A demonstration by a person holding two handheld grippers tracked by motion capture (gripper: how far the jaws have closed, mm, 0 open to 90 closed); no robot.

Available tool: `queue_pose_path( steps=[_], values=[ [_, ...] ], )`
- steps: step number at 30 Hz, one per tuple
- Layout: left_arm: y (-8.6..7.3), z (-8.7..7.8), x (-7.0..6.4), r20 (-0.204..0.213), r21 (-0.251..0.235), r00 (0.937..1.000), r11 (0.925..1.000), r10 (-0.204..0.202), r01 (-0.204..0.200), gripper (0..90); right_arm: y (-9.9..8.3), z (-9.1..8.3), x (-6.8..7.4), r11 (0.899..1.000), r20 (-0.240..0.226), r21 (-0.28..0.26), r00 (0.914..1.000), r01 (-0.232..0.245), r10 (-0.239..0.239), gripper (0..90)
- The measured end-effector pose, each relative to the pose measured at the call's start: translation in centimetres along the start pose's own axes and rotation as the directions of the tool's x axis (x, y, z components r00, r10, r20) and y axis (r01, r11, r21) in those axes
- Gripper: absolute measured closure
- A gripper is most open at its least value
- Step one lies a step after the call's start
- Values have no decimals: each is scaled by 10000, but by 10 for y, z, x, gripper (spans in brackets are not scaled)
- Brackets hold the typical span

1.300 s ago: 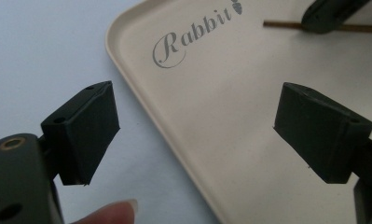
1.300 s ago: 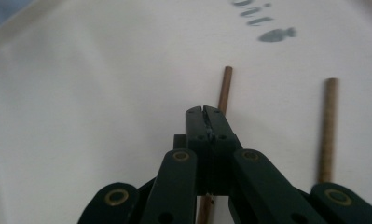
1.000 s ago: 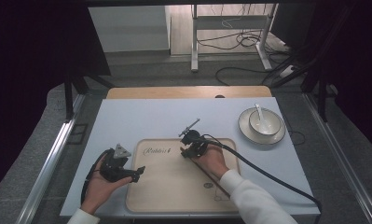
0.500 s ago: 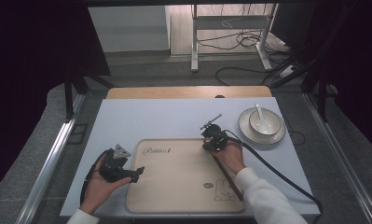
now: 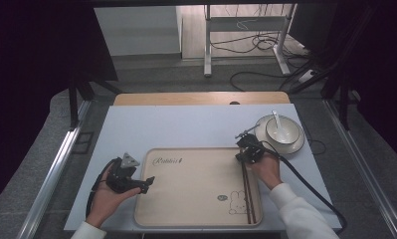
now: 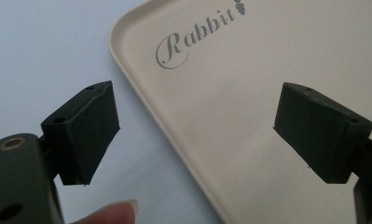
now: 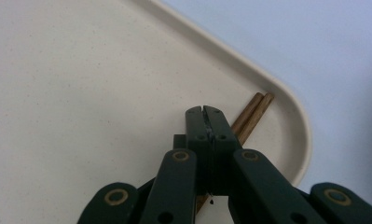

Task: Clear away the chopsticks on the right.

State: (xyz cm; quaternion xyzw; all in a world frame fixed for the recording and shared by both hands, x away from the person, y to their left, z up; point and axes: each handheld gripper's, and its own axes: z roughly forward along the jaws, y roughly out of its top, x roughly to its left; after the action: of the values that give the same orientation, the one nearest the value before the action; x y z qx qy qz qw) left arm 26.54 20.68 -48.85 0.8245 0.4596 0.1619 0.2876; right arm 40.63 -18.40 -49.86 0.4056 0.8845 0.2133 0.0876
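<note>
A beige tray (image 5: 196, 179) printed "Rabbit" lies on the pale blue table. A pair of brown chopsticks (image 5: 249, 199) rests along its right inner edge. My right gripper (image 5: 243, 155) sits at their far end near the tray's far right corner. In the right gripper view that gripper (image 7: 203, 112) has its jaws pressed together, and the chopsticks (image 7: 253, 109) run underneath them and stick out toward the tray's rim (image 7: 295, 116). My left gripper (image 5: 147, 183) hovers at the tray's left edge. In its own view, the left gripper (image 6: 197, 135) is open and spans the tray rim (image 6: 141, 93).
A white bowl holding a spoon (image 5: 280, 130) stands on a plate (image 5: 296, 144) just right of the tray's far corner, close to my right gripper. A wooden board (image 5: 201, 98) borders the table's far side. Black cables trail from both grippers.
My right gripper has moved right, from the tray's far middle to its far right corner. The left gripper has stayed where it was, open.
</note>
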Motion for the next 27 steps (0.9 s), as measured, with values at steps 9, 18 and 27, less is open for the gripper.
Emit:
queue_pose_path(
  steps=[9, 18, 27],
  values=[
    [-4, -3, 0, -44, -85, 9999, 9999, -103, 102, 139, -8, -27, 14, 9896, -964, -1369, 9937, 439, -574, 892],
    [-6, -7, -5, -47, -277, 10000, 9996, 19, -21, 139, -65, -99, 24, 9477, -1785, -3141, 9768, 571, -1180, 891],
    [-6, -5, -7, -139, -251, 9999, 9997, 76, -79, 139, -139, -118, 13, 9284, -1749, -3714, 9816, 60, -763, 591]
  ],
)
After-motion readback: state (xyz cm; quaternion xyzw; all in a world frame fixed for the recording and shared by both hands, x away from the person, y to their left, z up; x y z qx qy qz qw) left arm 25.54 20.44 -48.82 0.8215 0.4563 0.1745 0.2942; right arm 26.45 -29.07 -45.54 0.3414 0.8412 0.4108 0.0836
